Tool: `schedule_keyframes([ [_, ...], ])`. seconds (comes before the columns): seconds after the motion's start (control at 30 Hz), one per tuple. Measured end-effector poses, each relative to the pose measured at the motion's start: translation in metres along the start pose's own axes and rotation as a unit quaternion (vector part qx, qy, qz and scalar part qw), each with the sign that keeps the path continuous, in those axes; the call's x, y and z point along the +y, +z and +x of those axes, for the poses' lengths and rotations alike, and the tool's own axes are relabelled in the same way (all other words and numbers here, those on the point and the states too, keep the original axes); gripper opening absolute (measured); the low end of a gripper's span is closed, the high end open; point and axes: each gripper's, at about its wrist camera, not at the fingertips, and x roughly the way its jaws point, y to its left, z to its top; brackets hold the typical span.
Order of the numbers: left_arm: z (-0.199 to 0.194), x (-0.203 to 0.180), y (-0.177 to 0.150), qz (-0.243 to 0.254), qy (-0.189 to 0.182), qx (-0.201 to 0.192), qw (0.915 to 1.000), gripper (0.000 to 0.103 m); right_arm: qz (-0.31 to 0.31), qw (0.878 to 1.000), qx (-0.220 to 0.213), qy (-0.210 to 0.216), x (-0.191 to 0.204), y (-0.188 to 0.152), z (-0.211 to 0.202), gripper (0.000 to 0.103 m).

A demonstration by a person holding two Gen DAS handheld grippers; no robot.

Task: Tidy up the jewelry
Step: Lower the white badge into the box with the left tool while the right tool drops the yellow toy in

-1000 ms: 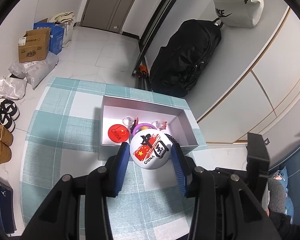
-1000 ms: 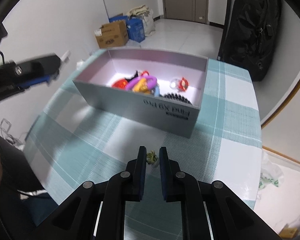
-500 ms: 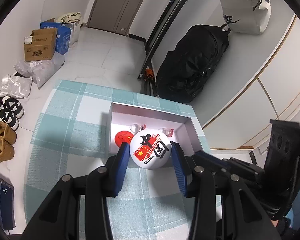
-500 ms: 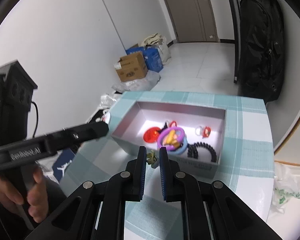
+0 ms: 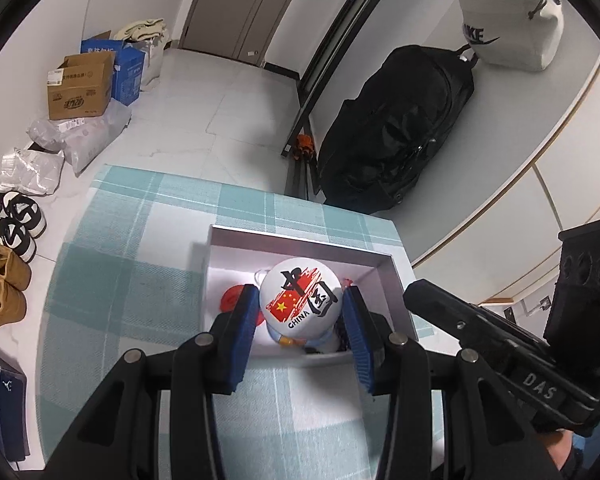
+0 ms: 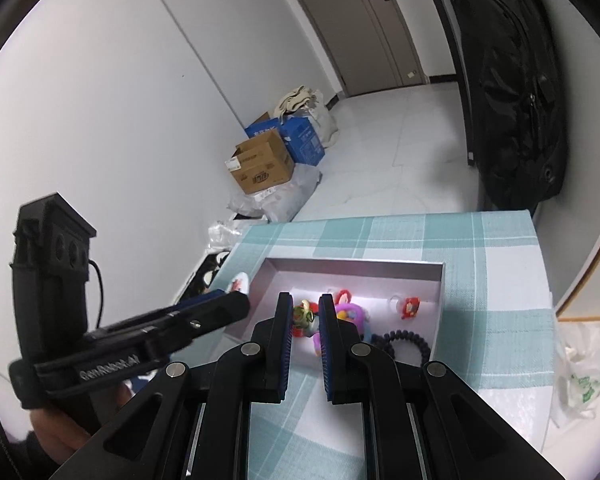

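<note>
My left gripper (image 5: 300, 306) is shut on a white round badge (image 5: 301, 302) printed with a red flag and "CHINA", held above the near part of the open grey box (image 5: 300, 236). My right gripper (image 6: 304, 316) is shut on a small green and yellow trinket (image 6: 303, 314), held above the same box (image 6: 356, 270). In the box lie a red badge (image 5: 232, 300), a purple ring (image 6: 354, 312), a red clip (image 6: 411, 305) and a black coil hair tie (image 6: 404, 342). The left gripper's body also shows in the right wrist view (image 6: 148, 336).
The box stands on a table with a teal checked cloth (image 5: 140, 240). A black backpack (image 5: 396, 136) leans on the wall behind. Cardboard boxes (image 5: 82, 86) and shoes (image 5: 4, 276) lie on the floor at the left. A plastic bag (image 6: 584, 376) hangs by the table's right edge.
Both grippers have risen and moved forward over the box, each still holding its item. The box now lies under both sets of fingers.
</note>
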Motion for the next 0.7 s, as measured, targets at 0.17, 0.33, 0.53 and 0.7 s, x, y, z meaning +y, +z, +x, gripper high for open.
schedule_keyframes([
  [0.17, 0.011, 0.002, 0.002, -0.025, -0.006, 0.013, 0.9996, 0.037, 0.015, 1.000, 0.001, 0.021, -0.011, 0.006, 0.005, 0.012],
  [0.33, 0.022, 0.004, 0.006, -0.036, -0.003, 0.024, 0.9991, 0.037, 0.045, 0.998, 0.015, 0.037, -0.026, 0.010, 0.015, 0.012],
  [0.53, 0.031, 0.002, 0.002, -0.026, 0.007, 0.036, 0.9990, 0.037, 0.064, 0.997, 0.017, 0.042, -0.035, 0.013, 0.021, 0.012],
  [0.7, 0.031, 0.000, 0.003, -0.022, 0.005, 0.038, 0.9990, 0.037, 0.077, 0.996, 0.027, 0.036, -0.039, 0.014, 0.028, 0.012],
])
